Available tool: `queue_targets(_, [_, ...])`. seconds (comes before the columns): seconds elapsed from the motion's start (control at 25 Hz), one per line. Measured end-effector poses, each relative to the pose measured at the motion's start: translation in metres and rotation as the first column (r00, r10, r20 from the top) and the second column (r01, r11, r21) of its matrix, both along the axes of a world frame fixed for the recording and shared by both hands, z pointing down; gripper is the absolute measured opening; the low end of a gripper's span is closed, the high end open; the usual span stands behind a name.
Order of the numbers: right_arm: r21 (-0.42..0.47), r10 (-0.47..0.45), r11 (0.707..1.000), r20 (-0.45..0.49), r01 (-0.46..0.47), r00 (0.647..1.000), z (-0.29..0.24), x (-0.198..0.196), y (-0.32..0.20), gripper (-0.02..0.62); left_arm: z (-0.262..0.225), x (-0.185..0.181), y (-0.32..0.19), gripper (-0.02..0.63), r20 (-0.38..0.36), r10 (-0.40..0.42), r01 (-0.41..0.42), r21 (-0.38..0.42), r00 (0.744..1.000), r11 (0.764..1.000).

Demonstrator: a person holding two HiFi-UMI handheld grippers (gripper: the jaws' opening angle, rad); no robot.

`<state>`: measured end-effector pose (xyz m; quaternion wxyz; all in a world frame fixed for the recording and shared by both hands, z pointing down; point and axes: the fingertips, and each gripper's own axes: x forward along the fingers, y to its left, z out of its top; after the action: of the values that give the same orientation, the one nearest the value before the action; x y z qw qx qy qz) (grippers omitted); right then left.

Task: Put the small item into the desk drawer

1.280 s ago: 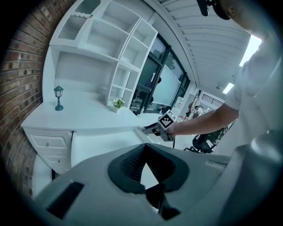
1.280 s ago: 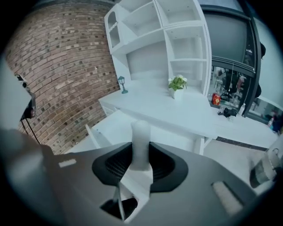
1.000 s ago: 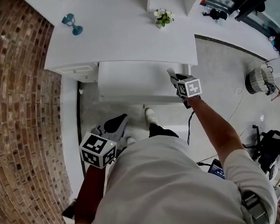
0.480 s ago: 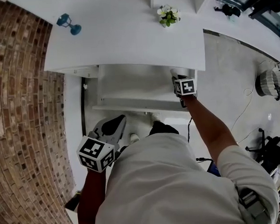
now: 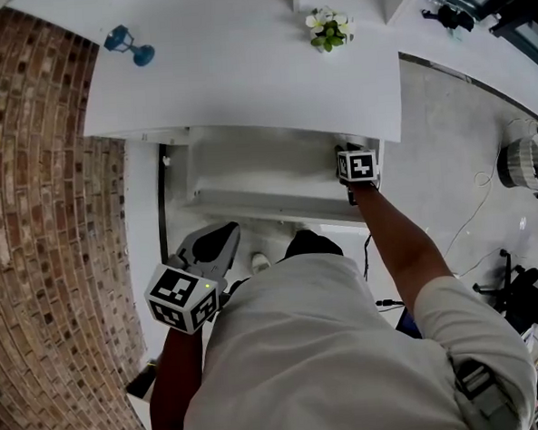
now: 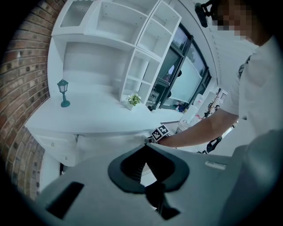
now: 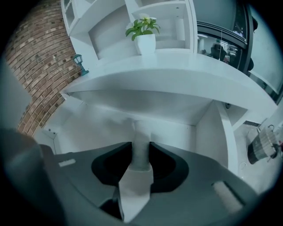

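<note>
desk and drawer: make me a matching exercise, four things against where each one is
1 teal lantern
2 potted plant
3 small white item
4 left tool

a over the open drawer
b desk top, left end
c low, short of the drawer
d desk top, toward the right

Pairs: 1-b, 2-d, 3-a, 4-c
</note>
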<state>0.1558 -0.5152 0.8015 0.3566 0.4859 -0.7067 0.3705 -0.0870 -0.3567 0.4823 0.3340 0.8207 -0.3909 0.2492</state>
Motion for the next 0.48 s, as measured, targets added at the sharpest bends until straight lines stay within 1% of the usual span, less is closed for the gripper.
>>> queue_targets(0.16, [-0.012,0.011,1.000,0.007,-0.011,1.000,0.006,0.002,0.000,0.146,0.001,0.001,-0.004,0.005,0.002,0.002,-0.002,0.001,1.000,1.000])
queue_targets(0.36, [0.007,0.010,1.000,0.015,-0.010,1.000,0.002,0.000,-0.002,0.173,-0.001,-0.002,-0.002,0.005,0.003,0.015,-0.015,0.009,1.000,1.000])
queue_targets(0.48, [0.022,0.012,1.000,0.016,-0.013,1.000,-0.005,0.000,0.000,0.175,-0.003,-0.003,0.001,0.005,-0.004,0.024,-0.024,0.014,1.000,1.000])
